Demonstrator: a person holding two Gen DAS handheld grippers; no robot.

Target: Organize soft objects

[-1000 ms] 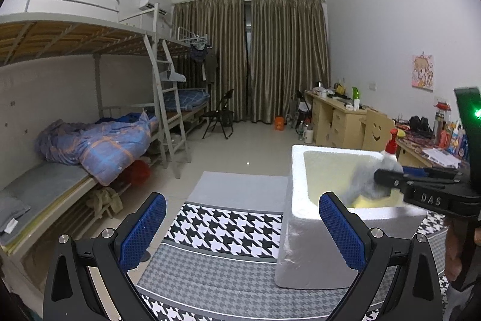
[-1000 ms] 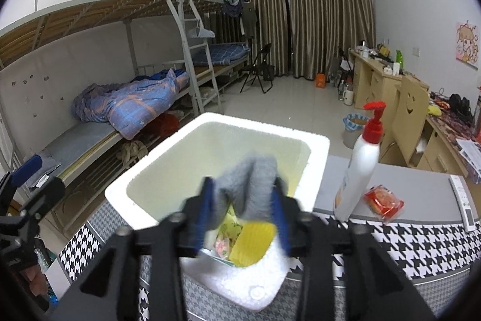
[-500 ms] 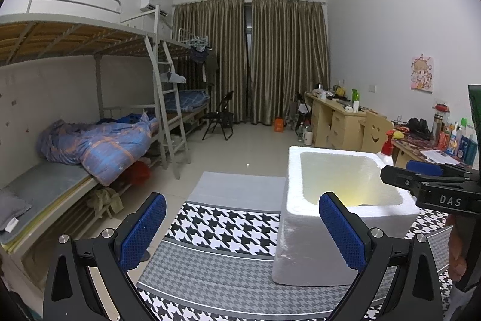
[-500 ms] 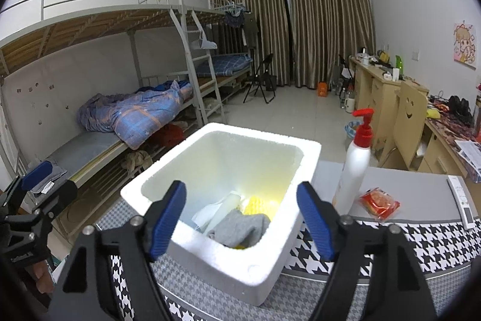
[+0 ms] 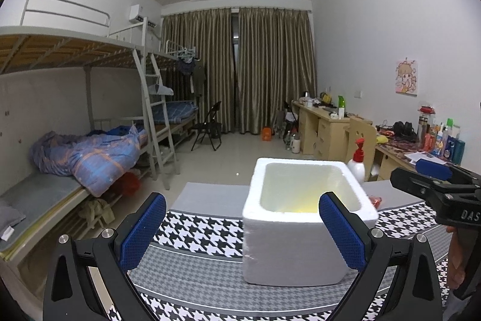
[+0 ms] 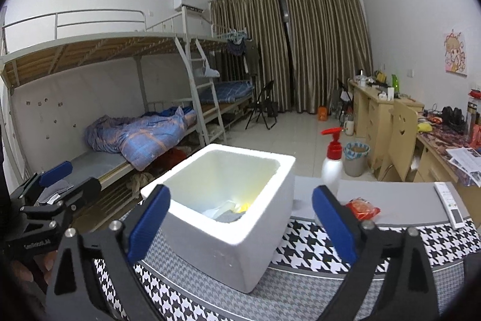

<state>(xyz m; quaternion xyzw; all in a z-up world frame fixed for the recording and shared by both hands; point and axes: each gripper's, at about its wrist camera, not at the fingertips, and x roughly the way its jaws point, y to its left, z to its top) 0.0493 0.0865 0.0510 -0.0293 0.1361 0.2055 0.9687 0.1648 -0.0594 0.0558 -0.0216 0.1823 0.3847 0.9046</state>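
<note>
Both grippers are empty and wide open now – the right gripper (image 6: 240,218) has just been opening, nothing between its jaws – and the grey cloth (image 6: 230,216) sits inside the foam box (image 6: 255,242), so the left gripper (image 5: 242,229) could easily nudge that light box along the table (image 5: 192,260).

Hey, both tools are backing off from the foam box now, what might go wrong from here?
1. The pump bottle stands upright right behind the foam box; a swing of the open right tool, whose jaws have just been opening with nothing between them, might topple it.
2. The box looks light, so a bump from the left tool may slide it on the houndstooth cloth.
</note>
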